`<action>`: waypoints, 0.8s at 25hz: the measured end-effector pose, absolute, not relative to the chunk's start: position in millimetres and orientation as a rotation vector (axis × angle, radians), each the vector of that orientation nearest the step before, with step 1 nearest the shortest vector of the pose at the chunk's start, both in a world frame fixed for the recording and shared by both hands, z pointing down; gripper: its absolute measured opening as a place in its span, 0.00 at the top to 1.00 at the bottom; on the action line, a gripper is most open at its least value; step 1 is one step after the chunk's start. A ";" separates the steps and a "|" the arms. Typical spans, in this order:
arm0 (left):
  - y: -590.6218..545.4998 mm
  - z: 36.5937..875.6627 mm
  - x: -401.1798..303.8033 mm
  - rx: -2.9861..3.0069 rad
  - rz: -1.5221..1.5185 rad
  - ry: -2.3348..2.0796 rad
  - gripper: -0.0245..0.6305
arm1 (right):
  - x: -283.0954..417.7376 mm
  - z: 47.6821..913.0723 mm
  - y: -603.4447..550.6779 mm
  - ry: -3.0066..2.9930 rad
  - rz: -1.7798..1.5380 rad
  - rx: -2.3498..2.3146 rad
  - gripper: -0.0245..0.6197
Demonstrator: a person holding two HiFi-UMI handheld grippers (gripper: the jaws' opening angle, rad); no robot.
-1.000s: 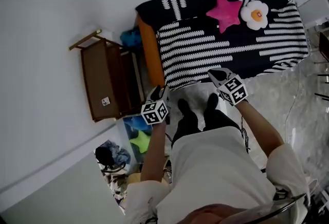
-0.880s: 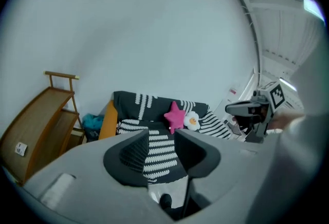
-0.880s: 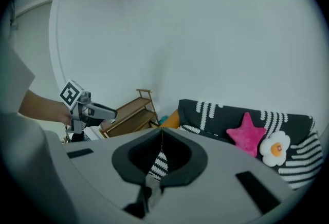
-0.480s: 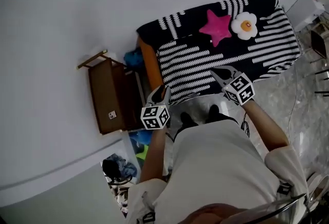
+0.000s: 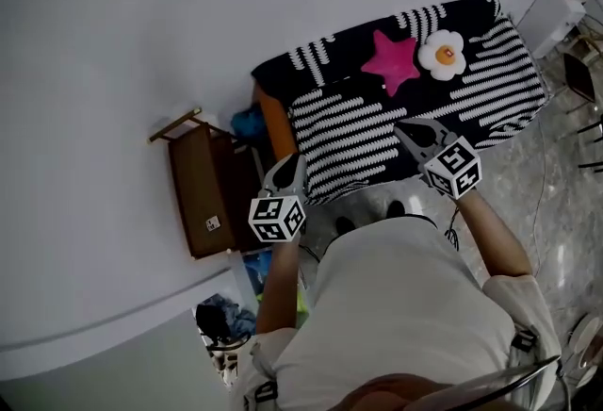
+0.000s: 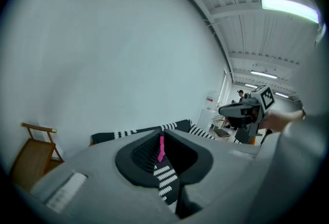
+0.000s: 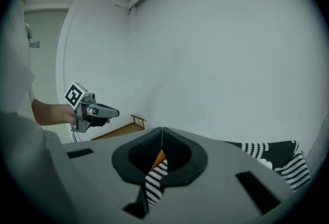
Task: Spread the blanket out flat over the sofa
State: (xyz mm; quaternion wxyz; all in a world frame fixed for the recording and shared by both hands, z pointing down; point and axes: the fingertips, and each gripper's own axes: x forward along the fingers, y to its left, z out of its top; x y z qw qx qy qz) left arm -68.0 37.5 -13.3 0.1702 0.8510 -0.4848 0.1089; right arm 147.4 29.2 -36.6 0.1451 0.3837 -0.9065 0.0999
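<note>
Already the black blanket with white dashed stripes [image 5: 377,131] lies across the sofa [image 5: 276,122], covering seat and back. Its long axis runs in the head view from lower left to upper right. A pink star cushion [image 5: 391,60] and a white flower cushion [image 5: 442,51] sit on its far side. It lies ahead of and below both tools. The left gripper [image 5: 290,164] hangs off the blanket's near left corner, by the orange sofa end. Its jaws have just been closing and now meet with nothing caught; stripes and pink show only through the slit. The right gripper [image 5: 407,130], also clenched and empty, hovers over the front edge near mid-length. Any smoothing of the far right end would probably fall to it
</note>
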 end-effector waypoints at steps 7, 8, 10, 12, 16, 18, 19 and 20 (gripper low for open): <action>34.1 -33.7 -62.9 2.459 0.229 -1.345 0.93 | 160.8 -56.4 25.3 -2.642 0.247 1.164 0.95; 34.7 -34.0 -61.2 2.464 0.224 -1.340 0.93 | 162.0 -57.3 26.6 -2.645 0.240 1.165 0.95; 34.6 -33.6 -57.8 2.476 0.225 -1.332 0.93 | 163.6 -58.6 28.1 -2.645 0.227 1.166 0.95; 32.5 -33.8 -56.7 2.481 0.224 -1.328 0.93 | 164.2 -59.4 27.0 -2.642 0.223 1.170 0.95; 31.8 -35.7 -57.4 2.483 0.214 -1.331 0.93 | 165.0 -62.5 25.5 -2.650 0.221 1.182 0.95; 32.2 -36.1 -56.4 2.481 0.212 -1.331 0.93 | 166.8 -64.7 24.9 -2.654 0.218 1.186 0.95; 32.4 -35.6 -55.9 2.480 0.211 -1.331 0.93 | 167.7 -64.6 24.6 -2.655 0.217 1.188 0.95; 32.8 -34.8 -55.9 2.479 0.210 -1.332 0.93 | 168.3 -63.8 24.6 -2.655 0.217 1.190 0.95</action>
